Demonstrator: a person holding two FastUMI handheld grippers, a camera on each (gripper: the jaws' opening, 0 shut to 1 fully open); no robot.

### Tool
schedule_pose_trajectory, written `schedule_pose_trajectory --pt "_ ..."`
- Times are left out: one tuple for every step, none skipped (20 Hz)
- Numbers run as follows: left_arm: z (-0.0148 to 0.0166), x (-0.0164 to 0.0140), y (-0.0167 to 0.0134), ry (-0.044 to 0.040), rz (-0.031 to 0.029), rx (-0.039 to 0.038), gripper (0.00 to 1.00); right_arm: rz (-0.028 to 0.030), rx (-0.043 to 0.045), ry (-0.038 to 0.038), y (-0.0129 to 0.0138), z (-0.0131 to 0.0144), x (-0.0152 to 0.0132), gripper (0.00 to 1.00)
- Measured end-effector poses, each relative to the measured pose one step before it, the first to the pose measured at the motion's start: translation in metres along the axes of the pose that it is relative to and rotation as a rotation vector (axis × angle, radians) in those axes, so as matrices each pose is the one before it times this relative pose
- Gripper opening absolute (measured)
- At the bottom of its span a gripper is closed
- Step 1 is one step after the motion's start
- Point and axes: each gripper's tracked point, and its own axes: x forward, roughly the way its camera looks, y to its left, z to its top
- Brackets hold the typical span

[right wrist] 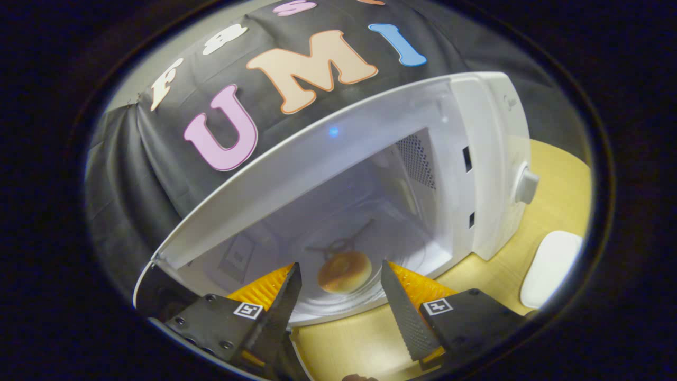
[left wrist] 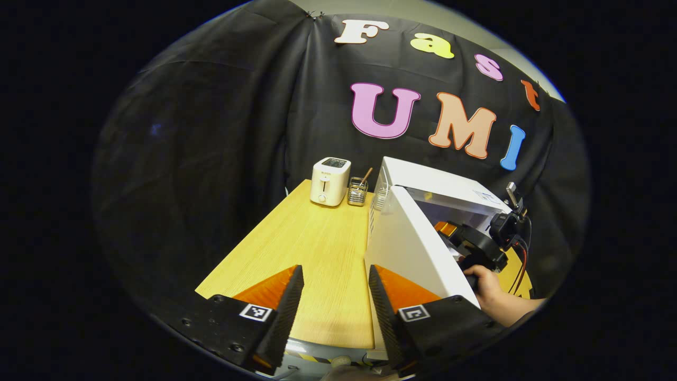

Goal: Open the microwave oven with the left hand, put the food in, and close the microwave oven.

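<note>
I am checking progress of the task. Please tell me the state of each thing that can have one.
Microwave door: swung open.
Bun: lying inside the microwave, on its glass plate, not held.
Left claw: open, holding nothing, over the wooden table.
Right claw: open, holding nothing, in front of the cavity.

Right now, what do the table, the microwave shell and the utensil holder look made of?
Table: wood or wood-look laminate, pale grain lines, matte. Microwave shell: white, smooth, faint sheen; painted metal or plastic, can't tell. Holder: metal wire mesh, see-through.
</note>
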Motion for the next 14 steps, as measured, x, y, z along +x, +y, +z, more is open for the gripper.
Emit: schedule_pose_trajectory --pt "-0.00205 -0.00045 -0.00296 0.00376 -0.01268 0.00032 0.64 0.01171 -0.02344 0.00826 -0.00037 -0.00184 -0.01056 0.94" --pt "-0.00229 0.00027 -0.00232 0.00659 -0.01351 0.00001 0.59 0.01207 -0.02027 0.00625 -0.00001 -0.00156 -0.01085 0.94" --pt "-0.00347 0.00036 -0.00319 0.01324 -0.01538 -0.00289 0.52 0.00326 -0.02444 0.00918 -0.00174 -0.00192 -0.01052 0.87" --pt "-0.00316 -0.00035 -0.00258 0.01082 -0.01142 -0.00521 0.48 0.00013 -0.02982 0.00086 -0.00261 0.00035 -0.01122 0.94" --pt "-0.00116 -0.00051 -0.00172 0.00452 -0.00931 -0.00431 0.39 0.00206 -0.03236 -0.00572 -0.00178 0.00132 -0.01046 0.94" --pt "-0.00076 -0.00025 -0.00066 0.00319 -0.00474 0.00308 0.27 0.0048 -0.03251 -0.00801 -0.00058 0.00292 -0.01002 0.93" --pt "-0.00234 -0.00139 -0.00065 0.00367 -0.00059 0.0097 0.25 0.00494 -0.03151 -0.01005 -0.00002 0.00173 -0.00982 0.93" --pt "-0.00094 -0.00101 0.00044 0.00199 0.00128 0.0131 0.21 0.0012 -0.02838 -0.00538 -0.00186 0.00218 -0.0098 0.87" --pt "-0.00068 -0.00111 -0.00018 0.00043 0.00134 0.0118 0.04 0.00138 -0.01795 0.00144 -0.00243 0.00032 -0.0091 0.87" --pt "-0.00122 -0.00021 -0.00023 0.00399 -0.0026 0.00724 0.07 -0.00108 -0.00354 0.0016 -0.00174 0.00046 -0.00917 0.88" --pt "-0.00208 -0.00198 -0.0026 0.00517 -0.01032 0.00012 0.01 -0.00159 0.00305 0.00208 -0.00211 0.00051 -0.00857 0.88" --pt "-0.00135 -0.00215 -0.00368 0.00736 -0.01449 0.00306 0.01 -0.00637 -0.00235 0.00376 -0.00361 0.00058 -0.00847 0.88" --pt "-0.00199 0.00135 -0.00279 0.00347 -0.01026 0.01042 0.01 -0.00798 -0.00793 -0.00092 -0.00397 0.00223 -0.01067 0.88" --pt "0.00002 -0.00001 -0.00182 -0.00174 -0.00711 0.01591 0.01 -0.01122 -0.00635 0.00171 -0.006 0.00101 -0.00899 0.89"
